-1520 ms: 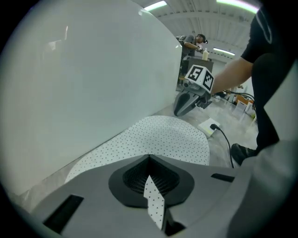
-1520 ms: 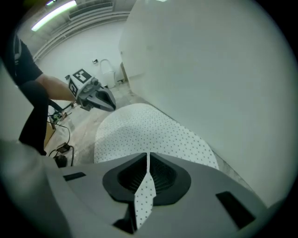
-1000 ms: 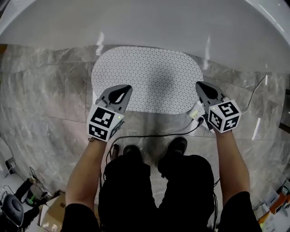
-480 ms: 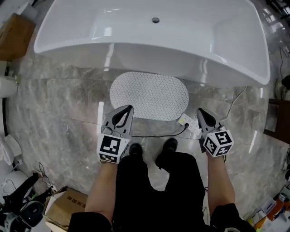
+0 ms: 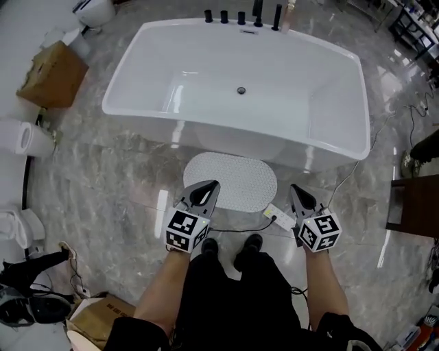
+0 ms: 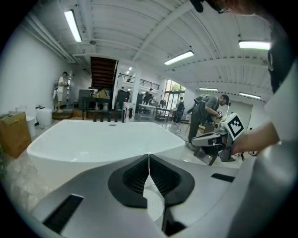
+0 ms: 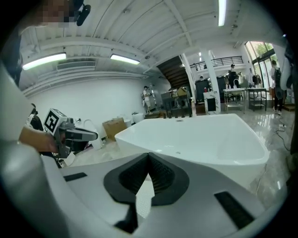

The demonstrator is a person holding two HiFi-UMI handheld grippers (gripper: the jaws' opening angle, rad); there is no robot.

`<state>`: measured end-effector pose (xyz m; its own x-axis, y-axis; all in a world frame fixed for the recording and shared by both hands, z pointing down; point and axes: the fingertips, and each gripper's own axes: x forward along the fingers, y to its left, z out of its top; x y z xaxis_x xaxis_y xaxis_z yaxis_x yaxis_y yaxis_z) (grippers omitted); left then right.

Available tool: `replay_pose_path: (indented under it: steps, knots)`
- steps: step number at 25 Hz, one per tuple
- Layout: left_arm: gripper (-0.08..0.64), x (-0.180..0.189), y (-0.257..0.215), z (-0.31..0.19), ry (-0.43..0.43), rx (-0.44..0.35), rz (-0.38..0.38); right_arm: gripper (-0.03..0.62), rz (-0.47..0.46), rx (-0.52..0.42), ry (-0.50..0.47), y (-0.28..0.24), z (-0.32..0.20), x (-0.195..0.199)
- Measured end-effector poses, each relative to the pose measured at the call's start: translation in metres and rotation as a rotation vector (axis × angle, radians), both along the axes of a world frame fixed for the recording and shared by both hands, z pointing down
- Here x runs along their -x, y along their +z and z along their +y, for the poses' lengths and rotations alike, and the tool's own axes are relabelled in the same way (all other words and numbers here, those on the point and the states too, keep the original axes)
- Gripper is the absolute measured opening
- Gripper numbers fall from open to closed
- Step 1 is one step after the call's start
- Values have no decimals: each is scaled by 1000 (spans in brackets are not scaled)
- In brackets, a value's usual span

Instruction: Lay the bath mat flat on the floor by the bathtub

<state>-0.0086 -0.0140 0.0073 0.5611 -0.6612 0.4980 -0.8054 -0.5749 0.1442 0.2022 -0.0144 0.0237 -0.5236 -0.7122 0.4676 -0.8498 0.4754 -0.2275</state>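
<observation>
The white dotted oval bath mat lies flat on the grey marble floor, right against the long side of the white bathtub. My left gripper hangs high above the mat's near left edge, jaws shut and empty. On the other side my right gripper is raised off the mat's near right end, also shut with nothing in it. In the left gripper view the closed jaws point over the tub; the right gripper view shows closed jaws and the tub beyond.
A black cable and a white power strip lie on the floor by my feet. A cardboard box stands left of the tub, another at bottom left. Black taps line the tub's far rim. People stand in the background.
Both grippers and the head camera have risen well away from the floor; the mat stays flat and looks much smaller, and the whole bathtub has come into view.
</observation>
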Motion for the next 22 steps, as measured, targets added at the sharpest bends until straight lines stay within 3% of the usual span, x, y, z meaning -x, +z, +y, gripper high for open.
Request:
replay_pose_path:
  steps: [8,18,22]
  knots:
    - [12,-32,-73,26,61,-15,-72,15,-50,-31,-21,-75,29,-10]
    - [12,-52,-142,39,10,-66,-80,15,-123,-72,1,-125,53,-38]
    - [12,-57,-157,55,-24,-80,-56,15,-131,-103,-42,-146,60,-38]
